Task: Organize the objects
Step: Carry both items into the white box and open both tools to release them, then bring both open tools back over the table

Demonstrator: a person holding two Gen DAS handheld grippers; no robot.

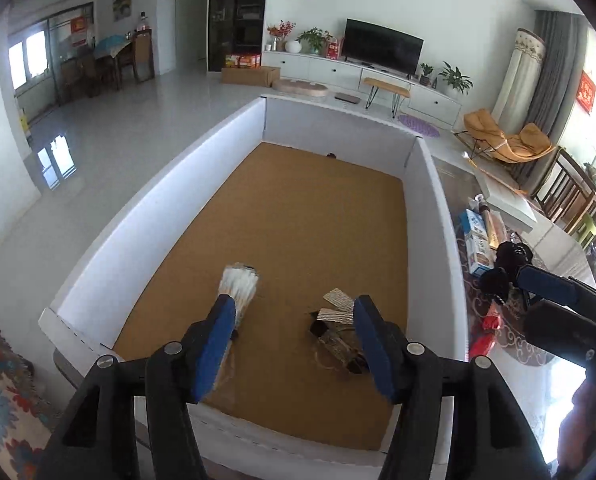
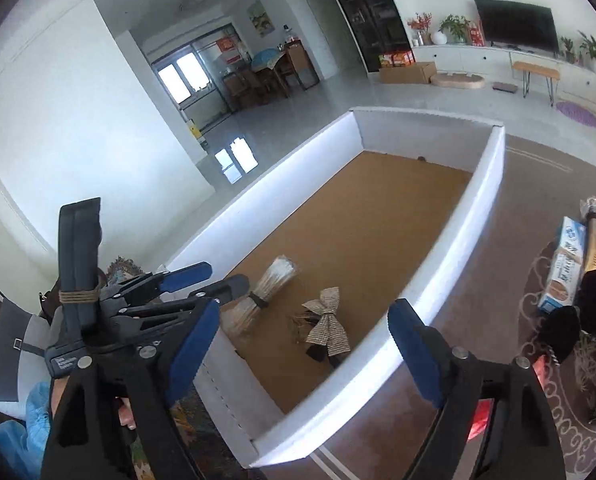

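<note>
The landmark is the white-walled tray (image 1: 226,136) with a cork-brown floor, standing on the worktop (image 2: 537,184). Two task items lie inside it, near its front wall: a tied bundle of pale straw-like sticks (image 1: 240,284) towards the tray's left side, and a woven ribbon bow (image 2: 327,320) just beside it towards the tray's centre; the two are apart, not touching. The left tool (image 1: 294,320) hangs above the tray's front wall, its blue pads spread, nothing between them; seen from its own camera the bundle shows past the left pad and the bow past the right pad. The right tool (image 2: 303,340) hangs over the tray's front right corner, its pads spread wide and likewise empty. Judgement: both items appear placed and released, so the step in hand is the interval between placements. Outside the tray's right wall, on a patterned mat (image 2: 537,312), further items wait: a blue-and-white carton (image 1: 475,240), a black object (image 2: 593,304) whose kind cannot be told, and something red (image 1: 487,332). The next move likely calls for carrying the right tool clear of the tray's right wall, lowering it over one waiting item, and closing the pads on it
</note>
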